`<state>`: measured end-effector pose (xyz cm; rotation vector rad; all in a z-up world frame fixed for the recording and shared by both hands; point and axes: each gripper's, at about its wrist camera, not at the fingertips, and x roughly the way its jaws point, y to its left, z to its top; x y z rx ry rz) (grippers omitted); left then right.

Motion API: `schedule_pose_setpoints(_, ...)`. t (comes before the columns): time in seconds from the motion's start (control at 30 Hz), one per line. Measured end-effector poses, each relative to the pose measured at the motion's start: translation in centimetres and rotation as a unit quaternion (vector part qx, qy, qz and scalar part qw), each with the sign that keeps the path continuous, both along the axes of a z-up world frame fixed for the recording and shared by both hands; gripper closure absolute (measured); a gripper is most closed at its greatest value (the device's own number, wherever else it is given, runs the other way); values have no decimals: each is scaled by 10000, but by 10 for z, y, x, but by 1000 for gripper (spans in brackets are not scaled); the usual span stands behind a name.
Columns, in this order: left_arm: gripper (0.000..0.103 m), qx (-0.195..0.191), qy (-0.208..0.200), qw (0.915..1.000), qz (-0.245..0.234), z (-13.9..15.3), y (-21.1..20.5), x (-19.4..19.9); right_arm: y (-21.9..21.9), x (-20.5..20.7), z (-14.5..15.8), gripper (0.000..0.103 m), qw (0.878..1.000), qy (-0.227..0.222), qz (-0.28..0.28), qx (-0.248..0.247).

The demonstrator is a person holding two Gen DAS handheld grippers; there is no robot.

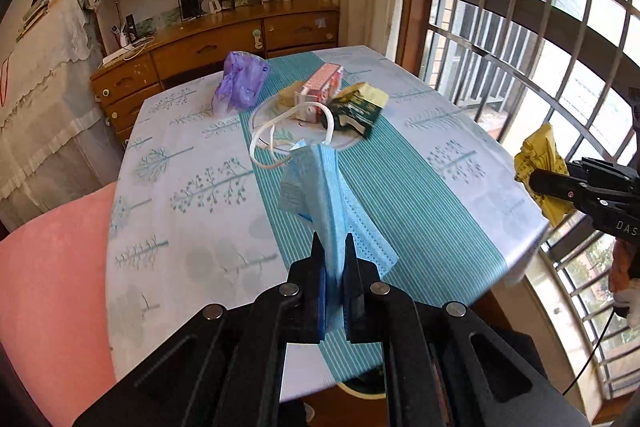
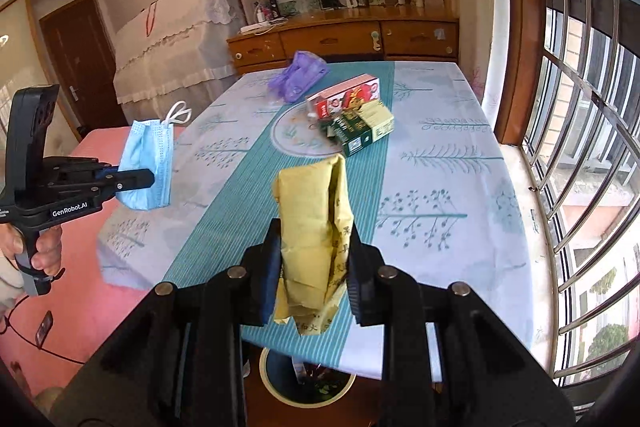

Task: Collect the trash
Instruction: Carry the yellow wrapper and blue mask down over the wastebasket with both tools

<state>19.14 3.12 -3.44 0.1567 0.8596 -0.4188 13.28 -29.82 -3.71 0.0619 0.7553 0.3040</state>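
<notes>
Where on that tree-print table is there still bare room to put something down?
The near half of the tree-print tablecloth is bare on both sides of its teal striped runner. The far middle is crowded: the purple plastic bag, the red and white carton and the dark green box cluster there.

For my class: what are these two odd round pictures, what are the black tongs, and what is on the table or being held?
No robot here: a person holds a two-fingered tool in each hand, each with a wide-angle camera looking along its jaws. One picture is from the left gripper, shut on a blue mask. The other is from the right gripper, shut on a yellow wrapper. On the table lie a purple bag, a red box and a green box. A bin stands below.
</notes>
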Motion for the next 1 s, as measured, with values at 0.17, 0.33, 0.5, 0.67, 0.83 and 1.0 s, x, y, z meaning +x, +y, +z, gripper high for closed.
schedule_pose_setpoints(0.17,98,-82,-122,9989,-455,-18,-1,-91,40,-82,-18,78,9981,-132,570,-201)
schedule_pose_setpoints(0.33,98,28,-126,9955,-943,-65,-14,-149,77,-143,-73,78,9937,23,1059,-362)
schedule_pose_setpoints(0.5,98,184,146,9918,-1255,-139,-27,-185,96,-171,-152,78,9906,480,1252,-255)
schedule_pose_setpoints(0.67,98,306,594,9885,-1360,-220,-33,-196,97,-176,-229,78,9881,898,1198,-358)
schedule_pose_setpoints(0.83,98,481,1033,9844,-1340,-295,-40,-194,91,-166,-289,78,9863,1256,978,-431)
schedule_pose_setpoints(1.0,98,479,1244,9828,-1276,-343,-48,-181,86,-152,-334,78,9841,1545,746,-448)
